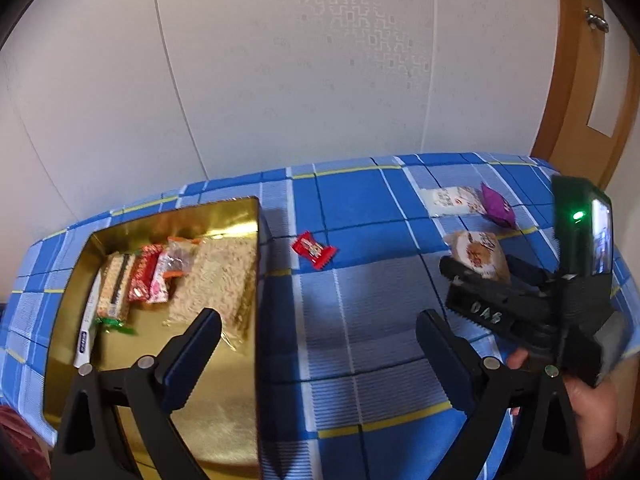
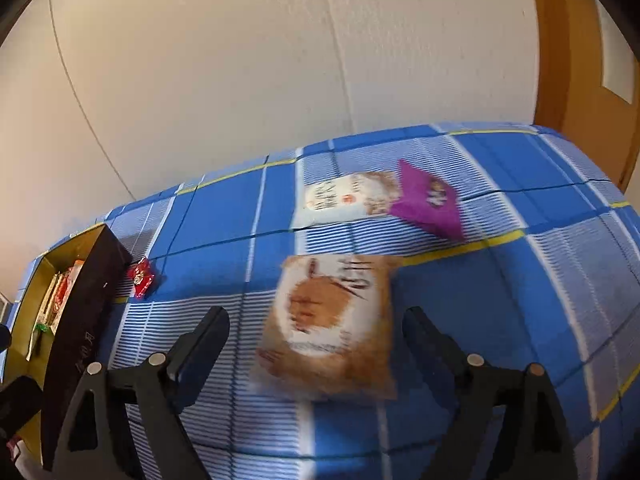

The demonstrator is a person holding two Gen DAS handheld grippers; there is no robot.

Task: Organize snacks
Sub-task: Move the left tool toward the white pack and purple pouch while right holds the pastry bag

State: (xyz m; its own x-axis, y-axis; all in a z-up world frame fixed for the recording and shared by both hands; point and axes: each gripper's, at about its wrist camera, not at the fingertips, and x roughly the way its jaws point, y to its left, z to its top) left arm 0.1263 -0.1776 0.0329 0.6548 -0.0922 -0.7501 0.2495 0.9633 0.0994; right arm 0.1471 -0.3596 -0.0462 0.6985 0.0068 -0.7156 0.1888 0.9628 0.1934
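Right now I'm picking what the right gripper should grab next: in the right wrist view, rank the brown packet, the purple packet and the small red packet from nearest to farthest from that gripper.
1. Brown packet: lies between the open fingers of the right gripper.
2. Purple packet: farther back, to the right.
3. Small red packet: far left, beside the black box.

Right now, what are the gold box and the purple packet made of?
The box looks like card lined with shiny gold foil: its inside mirrors the snacks, and the outer wall is dark. The purple packet looks like thin glossy plastic film, judging by its creased, puffed shape. Neither can be told for certain.
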